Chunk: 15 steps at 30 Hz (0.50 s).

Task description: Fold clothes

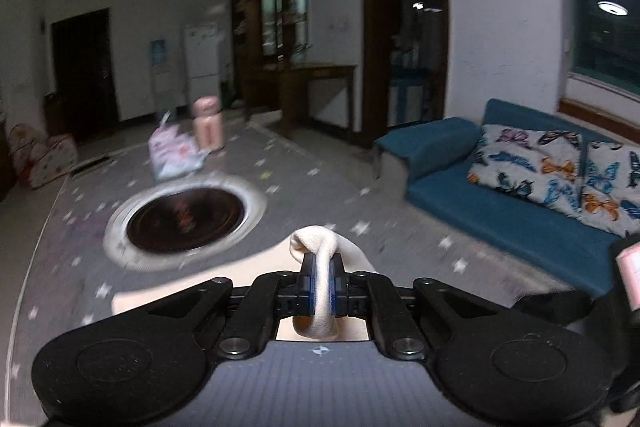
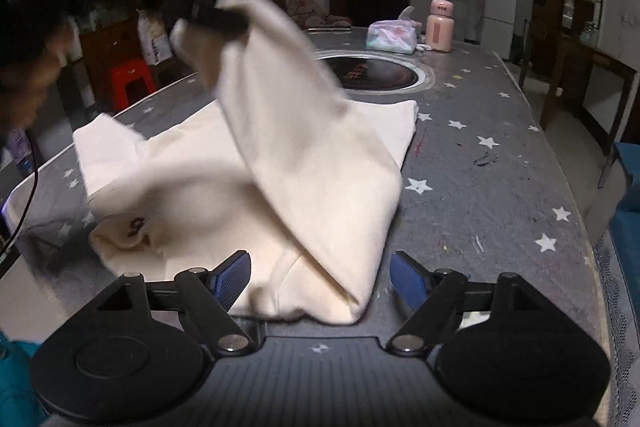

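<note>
Right gripper jaws stand released astride the cream garment; left gripper clenches its edge, best carried over squarely.

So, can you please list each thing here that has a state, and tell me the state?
Left hand-held gripper: shut on cream garment.
Right hand-held gripper: open, not pressing the cloth.
Cream garment: partly folded, one part lifted.
Pink bottle: upright, capped.
Tissue pack: lying on table.
</note>
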Tool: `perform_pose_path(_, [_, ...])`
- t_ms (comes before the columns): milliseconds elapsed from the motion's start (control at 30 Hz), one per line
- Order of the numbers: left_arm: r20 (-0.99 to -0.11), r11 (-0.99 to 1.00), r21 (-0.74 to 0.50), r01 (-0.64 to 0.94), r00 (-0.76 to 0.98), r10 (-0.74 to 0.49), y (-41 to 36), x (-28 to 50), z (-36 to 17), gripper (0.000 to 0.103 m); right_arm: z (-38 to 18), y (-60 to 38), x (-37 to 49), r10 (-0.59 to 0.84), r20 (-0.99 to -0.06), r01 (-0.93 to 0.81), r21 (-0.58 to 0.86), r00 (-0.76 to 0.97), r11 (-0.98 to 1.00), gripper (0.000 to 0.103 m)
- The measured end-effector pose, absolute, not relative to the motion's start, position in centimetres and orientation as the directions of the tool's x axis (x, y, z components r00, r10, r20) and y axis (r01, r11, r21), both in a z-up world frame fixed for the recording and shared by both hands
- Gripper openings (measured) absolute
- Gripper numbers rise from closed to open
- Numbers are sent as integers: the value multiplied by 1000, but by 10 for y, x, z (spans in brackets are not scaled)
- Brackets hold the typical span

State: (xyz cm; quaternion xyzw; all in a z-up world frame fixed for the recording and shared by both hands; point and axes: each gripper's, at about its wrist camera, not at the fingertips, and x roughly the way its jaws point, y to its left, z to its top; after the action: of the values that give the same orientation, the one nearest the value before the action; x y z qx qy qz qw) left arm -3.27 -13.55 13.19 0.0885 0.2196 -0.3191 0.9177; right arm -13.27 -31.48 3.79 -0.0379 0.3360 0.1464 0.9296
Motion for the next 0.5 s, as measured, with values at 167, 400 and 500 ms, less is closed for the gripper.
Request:
perform_pose_path(167, [-425, 759, 37, 650, 697, -577, -148, -34, 153, 7, 32, -319, -124, 174, -627, -223, 1, 760, 975, 78])
perform_pose_path(400, [-437, 790, -7, 614, 708, -554, -123, -34, 146, 7, 25, -331, -129, 121, -651, -191, -38, 749, 981, 78])
perform_pose_path(500, [-483, 820, -28, 572, 711, -512, -105, -32, 129, 7, 23, -335, -132, 90, -657, -173, -62, 749, 983, 79])
